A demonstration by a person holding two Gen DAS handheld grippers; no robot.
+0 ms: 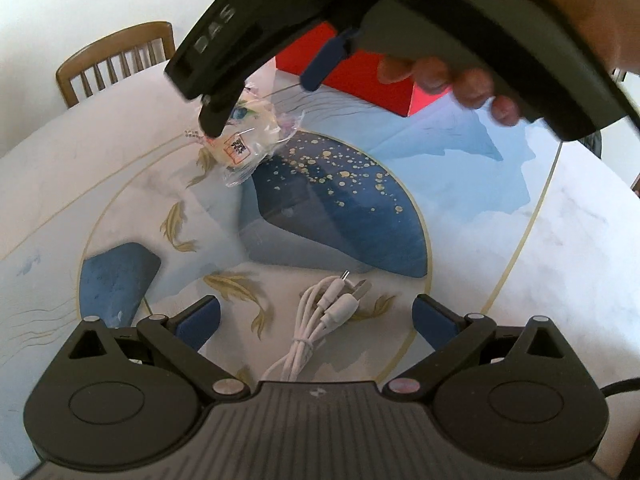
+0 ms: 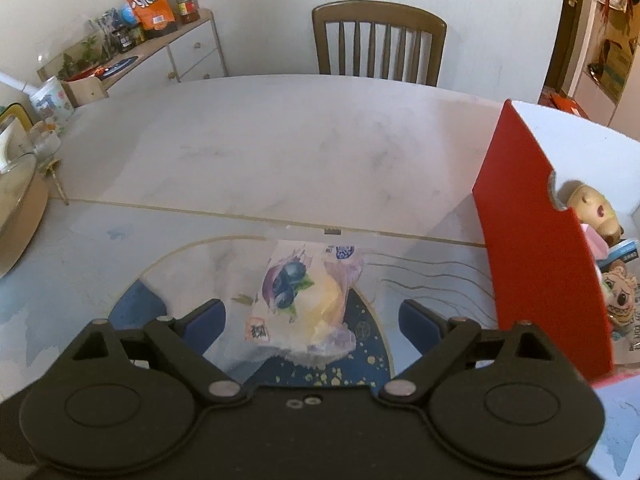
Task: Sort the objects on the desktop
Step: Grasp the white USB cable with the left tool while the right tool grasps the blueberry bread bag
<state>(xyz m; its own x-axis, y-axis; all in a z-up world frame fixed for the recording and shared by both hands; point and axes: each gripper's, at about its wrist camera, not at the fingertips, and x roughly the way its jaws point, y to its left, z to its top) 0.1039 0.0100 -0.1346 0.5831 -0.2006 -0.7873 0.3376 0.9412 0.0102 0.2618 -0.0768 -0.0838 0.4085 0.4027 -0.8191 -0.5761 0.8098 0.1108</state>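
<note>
A wrapped blueberry pastry packet (image 2: 304, 300) lies on the table between the open fingers of my right gripper (image 2: 314, 322), just ahead of it. In the left wrist view the same packet (image 1: 244, 140) sits under the right gripper (image 1: 264, 100), which hovers over it with its jaws spread. A coiled white charging cable (image 1: 320, 316) lies on the table between the open fingers of my left gripper (image 1: 316, 318). A red box (image 2: 532, 240) stands at the right and holds plush toys (image 2: 592, 208) and other items; it also shows in the left wrist view (image 1: 360, 72).
The round table (image 2: 280, 152) has a painted blue and gold centre. A wooden chair (image 2: 380, 40) stands at the far side. A sideboard (image 2: 160, 52) with jars and a snack bag is at the back left. A pot (image 2: 20, 208) sits at the table's left edge.
</note>
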